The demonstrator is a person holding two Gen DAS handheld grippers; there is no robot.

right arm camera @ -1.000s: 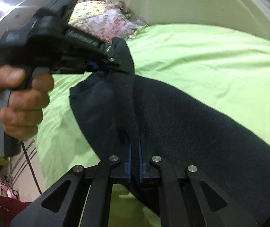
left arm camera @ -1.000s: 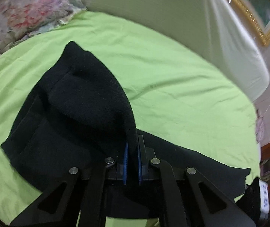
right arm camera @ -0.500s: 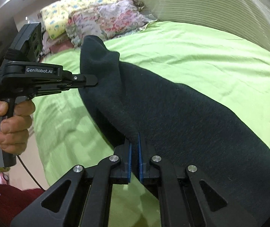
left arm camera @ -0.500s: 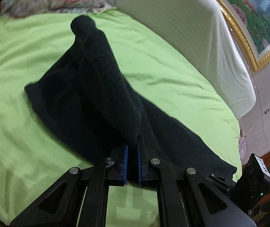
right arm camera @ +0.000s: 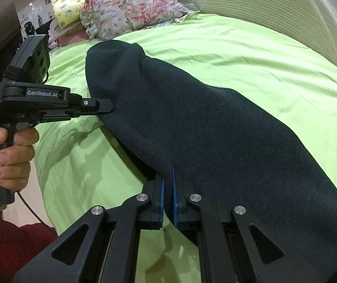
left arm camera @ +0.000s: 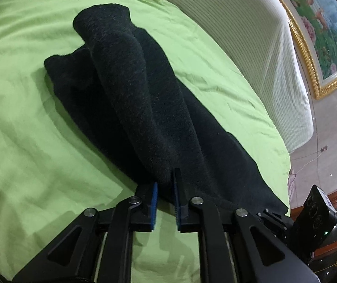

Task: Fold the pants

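Observation:
Black fleece pants (left arm camera: 144, 99) lie folded lengthwise on a green bed sheet (left arm camera: 27, 141); they also show in the right wrist view (right arm camera: 215, 129). My left gripper (left arm camera: 165, 188) has its jaws slightly parted, with the pants' near edge loose between the blue pads. It also shows from the side in the right wrist view (right arm camera: 107, 106), tips at the cloth's edge. My right gripper (right arm camera: 167, 188) is nearly closed, with a fold of the pants pinched between its blue pads. The right gripper's body shows at the lower right of the left wrist view (left arm camera: 317, 210).
Floral and yellow pillows (right arm camera: 133, 11) lie at the head of the bed. A pale ribbed headboard (left arm camera: 251, 47) runs along the far side. A gold-framed picture (left arm camera: 321, 35) hangs on the wall. The bed's edge and floor lie at left in the right wrist view (right arm camera: 34, 188).
Both grippers carried the lifted pants edge across and down, laying it over the other half. The left gripper's jaws went from shut to slightly parted.

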